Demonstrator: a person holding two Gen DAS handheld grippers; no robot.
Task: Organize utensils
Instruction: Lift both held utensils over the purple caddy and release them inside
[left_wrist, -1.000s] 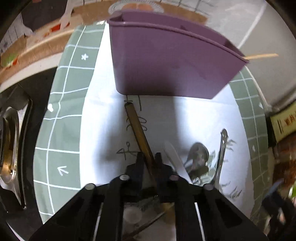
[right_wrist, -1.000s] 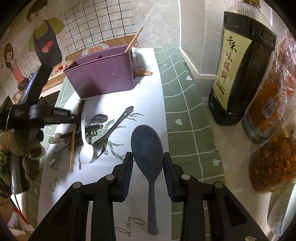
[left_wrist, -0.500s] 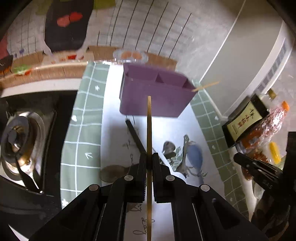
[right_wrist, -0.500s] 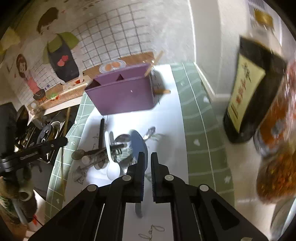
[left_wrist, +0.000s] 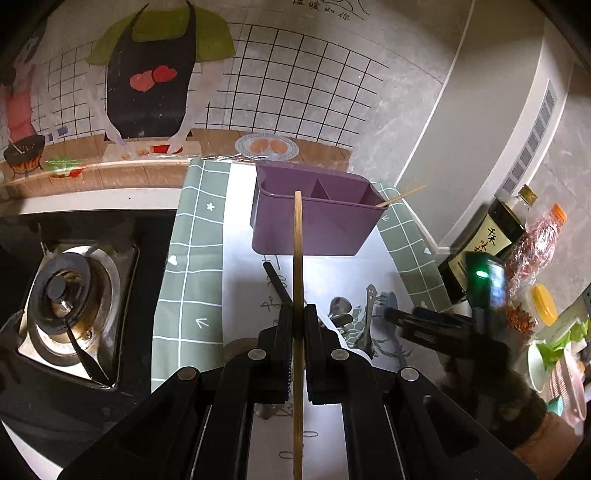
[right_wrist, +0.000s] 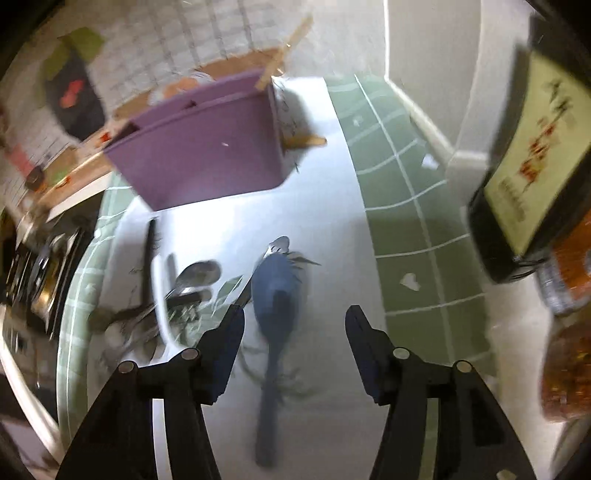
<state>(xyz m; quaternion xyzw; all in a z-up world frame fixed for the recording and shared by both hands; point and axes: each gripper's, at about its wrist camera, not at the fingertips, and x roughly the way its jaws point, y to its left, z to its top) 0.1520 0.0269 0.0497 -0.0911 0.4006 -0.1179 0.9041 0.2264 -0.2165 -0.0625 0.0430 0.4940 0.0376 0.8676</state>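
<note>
My left gripper (left_wrist: 297, 314) pinches a chopstick (left_wrist: 297, 258), its tip overlapping the purple organizer (left_wrist: 314, 221); my right gripper (right_wrist: 295, 325) gapes wide above the blurred blue spoon (right_wrist: 275, 295).

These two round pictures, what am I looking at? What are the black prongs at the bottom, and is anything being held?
No robot here: a person holds a two-fingered tool in each hand, each with a wide-angle camera looking along its fingers, hence the round, bent pictures. The left view shows the left tool shut on a chopstick, lifted and pointing toward the purple caddy, where another chopstick already leans. The right view, blurred by motion, shows the right tool open and holding nothing, above a blue spoon on the white mat. More spoons lie heaped to its left.
</note>
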